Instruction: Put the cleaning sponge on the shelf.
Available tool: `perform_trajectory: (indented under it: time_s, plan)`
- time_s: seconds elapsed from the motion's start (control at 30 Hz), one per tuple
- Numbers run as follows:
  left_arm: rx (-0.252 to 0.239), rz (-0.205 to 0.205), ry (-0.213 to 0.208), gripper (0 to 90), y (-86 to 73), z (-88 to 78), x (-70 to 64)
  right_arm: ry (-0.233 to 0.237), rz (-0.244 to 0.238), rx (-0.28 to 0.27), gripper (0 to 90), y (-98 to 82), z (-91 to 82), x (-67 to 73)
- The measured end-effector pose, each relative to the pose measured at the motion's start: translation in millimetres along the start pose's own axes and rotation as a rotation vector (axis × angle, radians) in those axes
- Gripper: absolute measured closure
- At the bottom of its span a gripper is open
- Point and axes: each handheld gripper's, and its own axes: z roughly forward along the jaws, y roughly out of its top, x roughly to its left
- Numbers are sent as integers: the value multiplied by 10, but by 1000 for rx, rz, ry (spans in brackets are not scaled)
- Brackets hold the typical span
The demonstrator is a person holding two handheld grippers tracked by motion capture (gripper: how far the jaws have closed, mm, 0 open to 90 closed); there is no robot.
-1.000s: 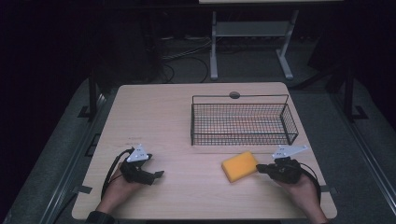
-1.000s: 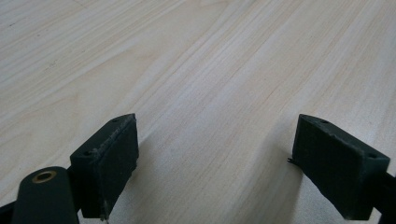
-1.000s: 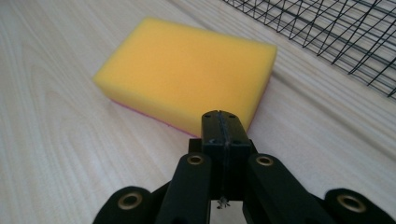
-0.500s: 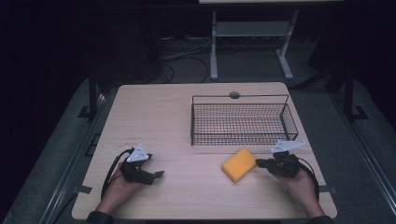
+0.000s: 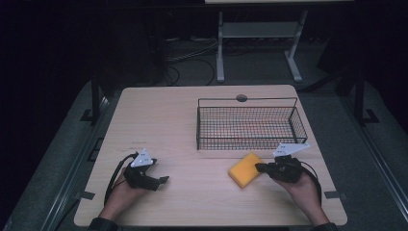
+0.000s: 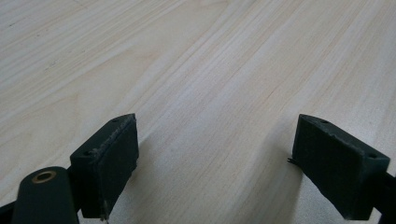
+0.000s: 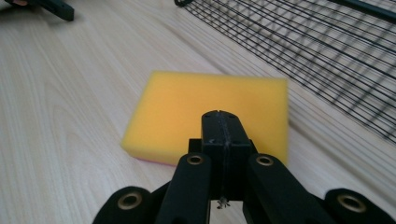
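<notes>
Table (image 5: pixel 192 115): left half and far-left quarter bare, open to passage. Wire basket (image 5: pixel 250 126): occupies the far-right area, its walls blocking low approach from the near side; top open. Yellow sponge (image 5: pixel 245 169): lies just in front of the basket, near its front wall, leaving a narrow strip between. Right gripper (image 5: pixel 260 167): jaws pressed together at the sponge's near edge, possibly touching. Left gripper (image 6: pixel 212 154): jaws spread over bare wood.
</notes>
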Motion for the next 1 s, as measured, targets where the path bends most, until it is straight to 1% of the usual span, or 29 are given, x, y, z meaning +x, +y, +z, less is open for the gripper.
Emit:
perform_trajectory:
  time_s: [0.23, 0.27, 0.37, 0.5, 0.87, 1.0]
  plan:
    - [-4, -5, -1, 139, 0, 2, -3, 26, -36, 11, 894, 120, 143, 109]
    - [-4, -5, -1, 139, 0, 2, -3, 26, -36, 11, 894, 120, 143, 109]
    - [-7, -8, 0, 139, -1, 4, -5, 43, -44, 13, 894, 175, 236, 167]
    - [-6, -7, 0, 139, -1, 4, -5, 49, -61, 23, 894, 231, 318, 215]
    - [-4, -2, 1, 139, 0, 3, -1, 59, -71, 27, 894, 385, 530, 265]
    - [-4, -2, 1, 139, 0, 3, -1, 62, -80, 38, 894, 429, 617, 268]
